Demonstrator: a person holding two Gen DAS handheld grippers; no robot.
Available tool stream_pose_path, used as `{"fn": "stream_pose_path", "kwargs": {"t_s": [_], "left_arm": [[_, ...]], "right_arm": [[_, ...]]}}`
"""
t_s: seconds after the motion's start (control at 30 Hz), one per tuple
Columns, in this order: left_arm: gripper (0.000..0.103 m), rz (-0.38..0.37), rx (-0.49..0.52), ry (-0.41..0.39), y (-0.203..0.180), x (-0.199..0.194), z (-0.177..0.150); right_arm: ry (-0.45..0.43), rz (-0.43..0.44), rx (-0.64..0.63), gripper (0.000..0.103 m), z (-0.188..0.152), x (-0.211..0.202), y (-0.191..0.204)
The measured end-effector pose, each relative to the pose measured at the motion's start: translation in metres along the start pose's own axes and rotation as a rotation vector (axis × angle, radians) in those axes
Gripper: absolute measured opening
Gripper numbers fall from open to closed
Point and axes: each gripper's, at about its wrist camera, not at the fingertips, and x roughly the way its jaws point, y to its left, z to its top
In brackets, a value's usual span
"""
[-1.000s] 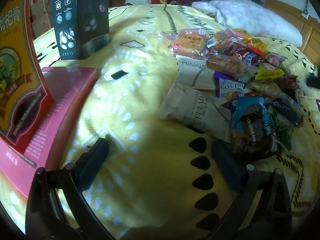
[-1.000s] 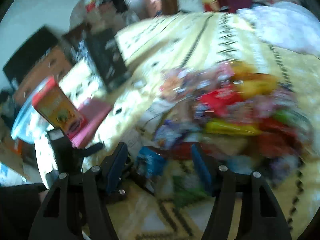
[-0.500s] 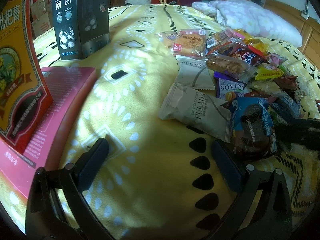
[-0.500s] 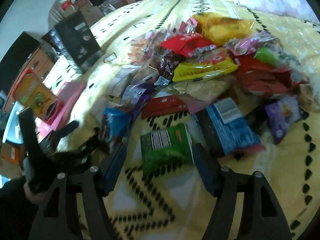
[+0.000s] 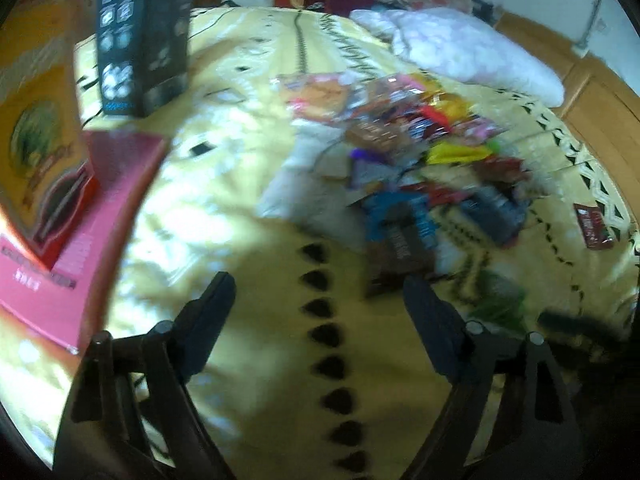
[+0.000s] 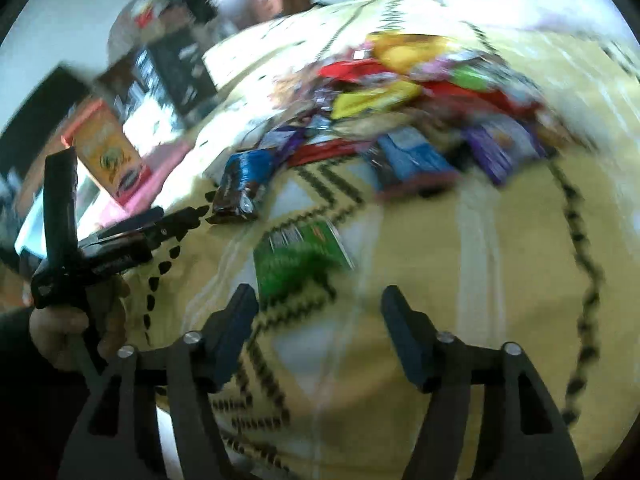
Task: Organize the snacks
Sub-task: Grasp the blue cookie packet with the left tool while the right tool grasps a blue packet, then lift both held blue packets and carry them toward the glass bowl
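Yellow patterned bed (image 5: 240, 208) under snack pile (image 5: 404, 140), boxes (image 5: 144, 32).

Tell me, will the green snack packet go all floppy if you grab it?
Probably. The green plastic snack packet lies flat on the yellow bedspread and looks thin, so it would likely sag and crinkle. It also looks light. Its glossy film might slip unless pinched near an edge.

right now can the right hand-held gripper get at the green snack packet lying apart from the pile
Probably yes. The green foil snack packet lies alone on the yellow patterned bedspread, just ahead of the right hand-held gripper, whose jaws are opening with nothing between them.
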Motion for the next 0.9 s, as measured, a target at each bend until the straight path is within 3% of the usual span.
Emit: {"fn": "stream_pose_path", "kwargs": {"t_s": [0.17, 0.27, 0.3, 0.33, 0.4, 0.53, 0.67, 0.9], "left_arm": [[0.086, -0.041, -0.011, 0.038, -0.034, 0.020, 0.023], [0.086, 0.027, 0.004, 0.103, -0.044, 0.042, 0.027], [0.081, 0.051, 0.001, 0.134, -0.045, 0.053, 0.028], [0.066, 0.061, 0.002, 0.155, -0.044, 0.058, 0.027], [0.050, 0.095, 0.020, 0.157, -0.044, 0.056, 0.028], [0.047, 0.119, 0.090, 0.146, -0.040, 0.030, 0.024], [0.046, 0.135, 0.134, 0.150, -0.026, 0.005, 0.009], [0.045, 0.141, 0.093, 0.142, -0.005, -0.005, 0.003]], "right_arm": [[-0.011, 0.016, 0.036, 0.075, -0.017, -0.013, -0.004], [-0.010, 0.036, 0.047, 0.077, -0.017, -0.018, -0.009], [-0.012, 0.043, 0.050, 0.077, -0.019, -0.020, -0.010], [-0.013, 0.048, 0.053, 0.077, -0.017, -0.019, -0.009], [-0.013, 0.045, 0.052, 0.077, -0.020, -0.022, -0.011], [-0.041, 0.037, 0.043, 0.077, -0.014, -0.029, -0.011], [-0.087, 0.032, 0.030, 0.077, 0.013, -0.034, -0.013], [-0.065, -0.112, -0.104, 0.080, 0.089, 0.011, -0.013]]}}
